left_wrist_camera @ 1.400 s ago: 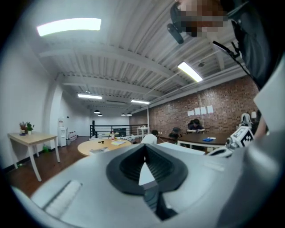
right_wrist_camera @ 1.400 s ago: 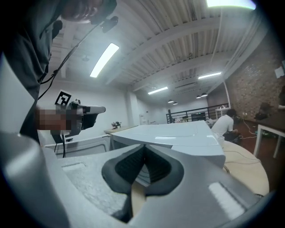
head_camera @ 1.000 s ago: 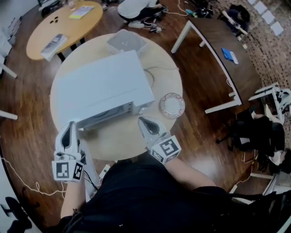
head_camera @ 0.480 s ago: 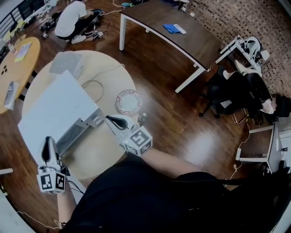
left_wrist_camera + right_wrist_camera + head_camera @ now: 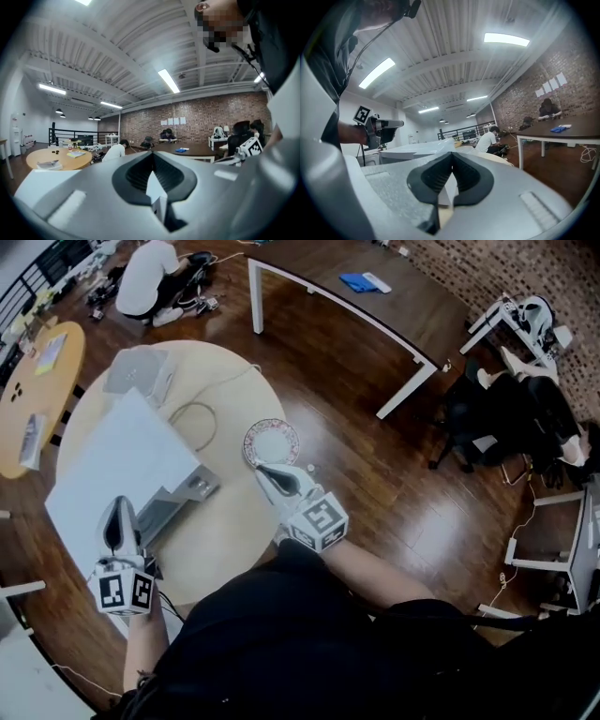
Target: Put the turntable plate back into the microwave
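Left claw [image 5: 119,505]: clenched, pads pressed together with nothing between them. It sat at the lower left of the head view, over the near front edge of the microwave [image 5: 108,465].
Right claw [image 5: 266,471]: also clenched and empty. Its tip pointed up the frame, just below the lower rim of the turntable plate [image 5: 271,442]. I could not tell whether it touched the rim.
Turntable plate: flat on the round bench [image 5: 230,540], left of frame centre, to the right of the microwave and clear of it. It was not inside the microwave.
Microwave: a white box at the left of the frame, with its grey front turned toward the lower right.
Change in my right claw: half a second before, its tip lay to the lower left of the plate, near the microwave's front corner. Since then it had swung right and come up under the plate.
Change in my left claw: it had been lower and further left in the frame, and it had drawn in toward the microwave's front.
Change in the plate: none on the bench; it kept its spot beside the microwave.
Change in my claws' grip: none, both were closed before as well.
Behind the microwave: a grey box [image 5: 136,373] and a looped cable [image 5: 192,416] on the same bench.
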